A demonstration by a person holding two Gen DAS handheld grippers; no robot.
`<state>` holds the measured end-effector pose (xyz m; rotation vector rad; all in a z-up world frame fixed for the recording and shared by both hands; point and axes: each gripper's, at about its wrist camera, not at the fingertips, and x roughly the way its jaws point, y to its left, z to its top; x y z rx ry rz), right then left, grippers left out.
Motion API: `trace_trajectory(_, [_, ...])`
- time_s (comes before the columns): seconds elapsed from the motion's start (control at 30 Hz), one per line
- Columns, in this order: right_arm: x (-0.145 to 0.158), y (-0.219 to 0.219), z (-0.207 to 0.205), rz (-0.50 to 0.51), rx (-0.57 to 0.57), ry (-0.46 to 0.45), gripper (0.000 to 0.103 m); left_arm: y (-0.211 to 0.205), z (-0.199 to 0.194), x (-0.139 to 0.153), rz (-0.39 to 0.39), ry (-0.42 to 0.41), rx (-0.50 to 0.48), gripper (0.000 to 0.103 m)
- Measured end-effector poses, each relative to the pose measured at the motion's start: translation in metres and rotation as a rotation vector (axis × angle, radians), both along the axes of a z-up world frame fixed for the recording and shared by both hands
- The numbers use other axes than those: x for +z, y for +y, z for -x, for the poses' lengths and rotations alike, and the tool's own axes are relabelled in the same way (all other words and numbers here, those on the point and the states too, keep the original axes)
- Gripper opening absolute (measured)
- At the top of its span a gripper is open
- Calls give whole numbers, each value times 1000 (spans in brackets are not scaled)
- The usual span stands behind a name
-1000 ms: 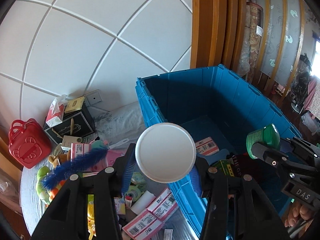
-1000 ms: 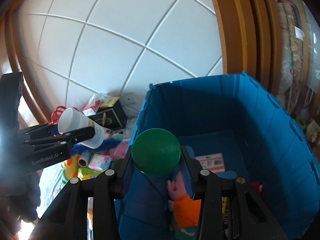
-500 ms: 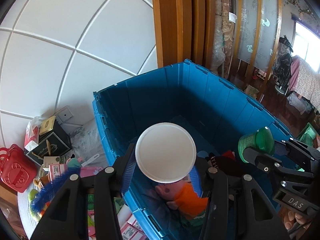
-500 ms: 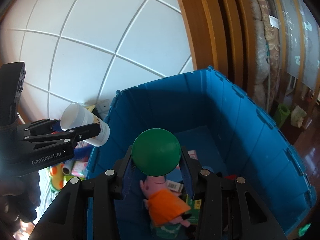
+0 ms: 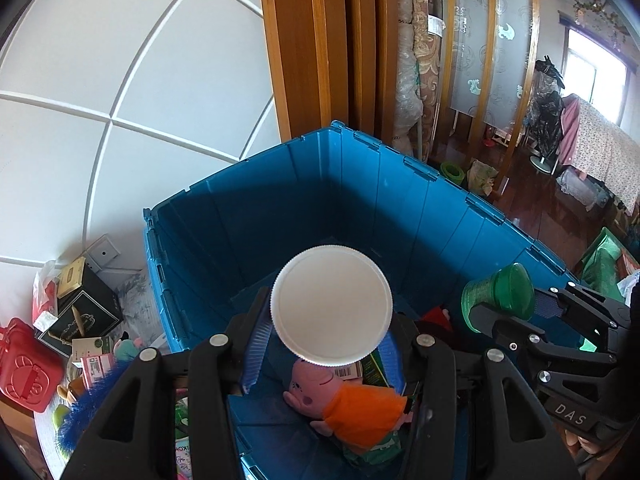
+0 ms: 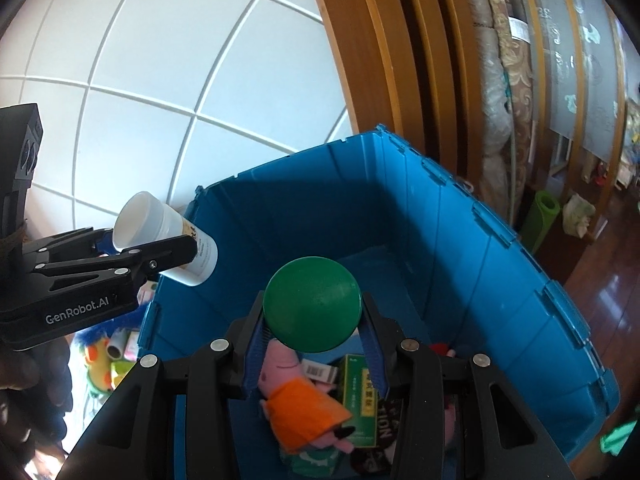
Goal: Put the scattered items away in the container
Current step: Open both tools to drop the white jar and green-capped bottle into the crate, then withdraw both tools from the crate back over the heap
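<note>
Two handheld black grippers hover above a deep blue plastic container [image 5: 304, 184]. The left gripper [image 5: 331, 340] is clenched on a white bottle [image 5: 331, 307] with a ribbed white cap facing the camera; seen from the right wrist view, its side label carries small print too fine to read. The left tool's body reads "GenRobot.AI". The right gripper [image 6: 313, 326] is clamped on a green bottle [image 6: 313, 309] with a smooth green cap; its casing reads "DAS". Inside the container lie a pink pig plush [image 6: 298, 404] in an orange dress, a green box [image 6: 357, 392] with unreadable characters, and a barcoded card [image 6: 319, 370]. Scattered items [image 5: 92, 356] sit on the table left of the container, beside a red case [image 5: 24, 372].
</note>
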<state>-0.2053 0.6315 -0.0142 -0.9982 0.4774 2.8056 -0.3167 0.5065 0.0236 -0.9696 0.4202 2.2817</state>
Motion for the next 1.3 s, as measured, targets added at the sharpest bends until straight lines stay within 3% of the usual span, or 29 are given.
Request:
trace_trajectory(0.17, [0, 7, 5, -10, -31, 0, 46, -2, 6, 4, -30, -11, 15, 49])
trace_trajectory(0.2, [0, 9, 6, -12, -43, 2, 56, -3, 8, 5, -36, -13, 20, 61])
trace_trajectory(0.23, [1, 10, 6, -11, -54, 10, 96, -5, 8, 7, -43, -9, 27, 73])
trace_trajectory(0.27, [2, 11, 5, -10, -62, 23, 103, -8, 8, 10, -58, -1, 36, 94])
trace_trajectory(0.4, [1, 12, 7, -15, -54, 43, 103, -23, 9, 17, -68, 26, 63, 97])
trace_trajectory(0.63, [-3, 8, 15, -12, -10, 38, 103, -49, 13, 14, -83, -7, 95, 97])
trace_trajectory(1.3, [17, -54, 0, -33, 90, 64, 103, -111, -11, 3, -88, -30, 146, 97])
